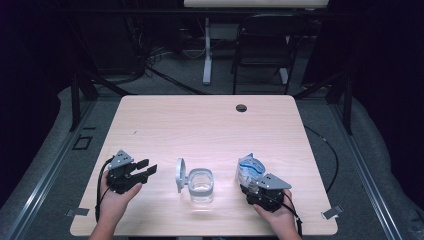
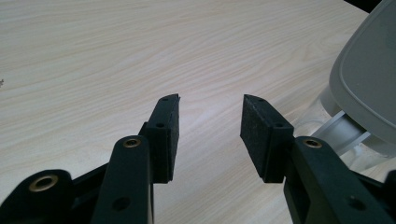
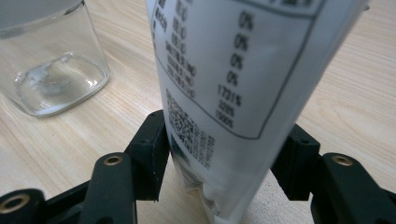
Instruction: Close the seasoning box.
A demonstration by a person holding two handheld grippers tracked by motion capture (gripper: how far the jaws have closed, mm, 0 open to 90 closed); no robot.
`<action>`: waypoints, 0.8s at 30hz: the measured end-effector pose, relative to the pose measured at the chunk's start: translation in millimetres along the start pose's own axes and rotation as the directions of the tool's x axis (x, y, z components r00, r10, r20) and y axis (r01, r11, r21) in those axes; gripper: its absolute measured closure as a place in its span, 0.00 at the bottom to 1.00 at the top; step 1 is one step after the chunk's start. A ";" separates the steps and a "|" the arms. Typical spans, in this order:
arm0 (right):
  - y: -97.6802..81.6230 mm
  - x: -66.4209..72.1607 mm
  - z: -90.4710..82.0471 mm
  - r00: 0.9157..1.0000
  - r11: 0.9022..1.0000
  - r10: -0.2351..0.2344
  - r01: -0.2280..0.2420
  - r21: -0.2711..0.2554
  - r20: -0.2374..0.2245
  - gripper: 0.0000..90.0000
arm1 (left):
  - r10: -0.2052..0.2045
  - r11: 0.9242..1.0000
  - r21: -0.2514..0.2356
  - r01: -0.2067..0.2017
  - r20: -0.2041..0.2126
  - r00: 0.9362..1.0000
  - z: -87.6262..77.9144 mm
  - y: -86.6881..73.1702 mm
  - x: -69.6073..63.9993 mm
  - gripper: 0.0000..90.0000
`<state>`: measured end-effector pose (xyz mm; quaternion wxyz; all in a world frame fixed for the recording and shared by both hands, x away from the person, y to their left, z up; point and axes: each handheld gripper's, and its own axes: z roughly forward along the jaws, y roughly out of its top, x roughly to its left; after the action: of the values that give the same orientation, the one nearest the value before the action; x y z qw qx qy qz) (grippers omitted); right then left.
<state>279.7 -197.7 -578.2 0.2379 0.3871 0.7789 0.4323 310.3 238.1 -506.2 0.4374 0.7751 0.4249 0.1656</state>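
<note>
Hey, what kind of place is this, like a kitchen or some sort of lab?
Most likely a lab or recording workspace, not a kitchen: a bare light-wood desk with a cable hole, ringed by a dark metal frame, with loose black cables and a black folding chair on grey carpet behind.

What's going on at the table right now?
A person works with a gripper in each hand. The right gripper is clamped on a white printed pouch, held upright beside a clear jar whose grey lid is flipped open. The left gripper sits open and empty left of the jar, on the wooden table.
</note>
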 end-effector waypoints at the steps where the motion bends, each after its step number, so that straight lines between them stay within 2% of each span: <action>1: 0.0 -0.1 0.1 1.000 1.000 0.000 0.000 0.000 0.000 0.49 | -0.002 1.000 -0.001 0.002 0.000 1.000 0.0 0.0 -0.2 0.64; 11: -0.2 -0.7 0.3 1.000 0.999 -0.032 0.032 0.003 0.002 0.49 | -0.003 1.000 0.001 0.003 0.001 1.000 0.3 -0.2 -0.3 0.64; 24: -1.9 -1.0 -0.1 1.000 1.000 -0.014 0.014 -0.006 -0.006 0.50 | -0.003 1.000 -0.004 0.003 0.000 1.000 0.1 -0.4 0.1 0.64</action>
<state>279.5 -199.1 -579.7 0.2397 0.3795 0.7810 0.4342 310.2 238.2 -506.6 0.4391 0.7735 0.4259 0.1656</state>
